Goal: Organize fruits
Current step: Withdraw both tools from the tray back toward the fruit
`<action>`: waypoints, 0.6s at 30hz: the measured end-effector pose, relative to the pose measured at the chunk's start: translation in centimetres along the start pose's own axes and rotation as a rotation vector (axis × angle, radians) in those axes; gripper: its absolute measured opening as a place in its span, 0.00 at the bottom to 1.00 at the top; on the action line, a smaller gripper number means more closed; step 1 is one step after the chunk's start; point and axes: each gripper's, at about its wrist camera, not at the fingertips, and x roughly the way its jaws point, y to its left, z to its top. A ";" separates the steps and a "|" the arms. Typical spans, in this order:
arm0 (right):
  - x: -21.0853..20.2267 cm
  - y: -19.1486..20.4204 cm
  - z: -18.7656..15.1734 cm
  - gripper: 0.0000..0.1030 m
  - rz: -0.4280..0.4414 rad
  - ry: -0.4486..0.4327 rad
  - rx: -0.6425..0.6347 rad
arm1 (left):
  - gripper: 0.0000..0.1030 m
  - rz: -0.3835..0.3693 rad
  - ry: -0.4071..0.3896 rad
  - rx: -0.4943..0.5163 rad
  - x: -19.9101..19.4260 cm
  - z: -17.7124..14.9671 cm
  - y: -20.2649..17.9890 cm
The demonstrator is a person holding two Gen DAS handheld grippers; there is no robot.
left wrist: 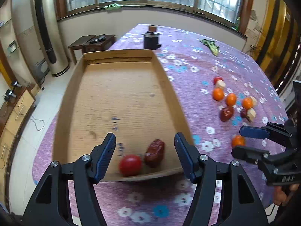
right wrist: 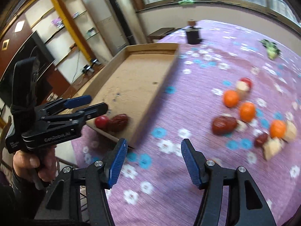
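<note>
A cardboard tray (left wrist: 120,56) lies on the purple flowered tablecloth. In its near corner sit a red tomato (left wrist: 130,165) and a dark red date (left wrist: 154,153). My left gripper (left wrist: 145,134) hangs open just above them, holding nothing. The right wrist view shows the left gripper (right wrist: 98,102) over the tomato (right wrist: 101,121) and date (right wrist: 119,122). My right gripper (right wrist: 154,142) is open over bare cloth right of the tray (right wrist: 150,47). In the left wrist view, one orange (left wrist: 238,140) shows by the right gripper's fingertips (left wrist: 244,131). Loose oranges (right wrist: 247,111), dates (right wrist: 223,125) and pale chunks (right wrist: 271,146) lie to the right.
A black pot with a wooden knob (left wrist: 151,40) stands at the table's far end, with a green vegetable (left wrist: 210,46) to its right. The table edge drops to the floor left of the tray. A hand (right wrist: 33,162) grips the left gripper's handle.
</note>
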 end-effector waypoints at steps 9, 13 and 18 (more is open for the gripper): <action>-3.3 -5.2 -2.4 0.60 -0.093 -0.034 0.106 | 0.62 -0.070 0.009 0.061 0.0 -0.2 -4.2; -4.8 -6.7 -2.9 0.60 -0.126 -0.057 0.134 | 0.62 -0.099 0.012 0.092 -0.1 -0.4 -6.2; -6.3 -8.4 -4.0 0.60 -0.158 -0.076 0.177 | 0.62 -0.131 0.023 0.127 0.1 -0.5 -8.3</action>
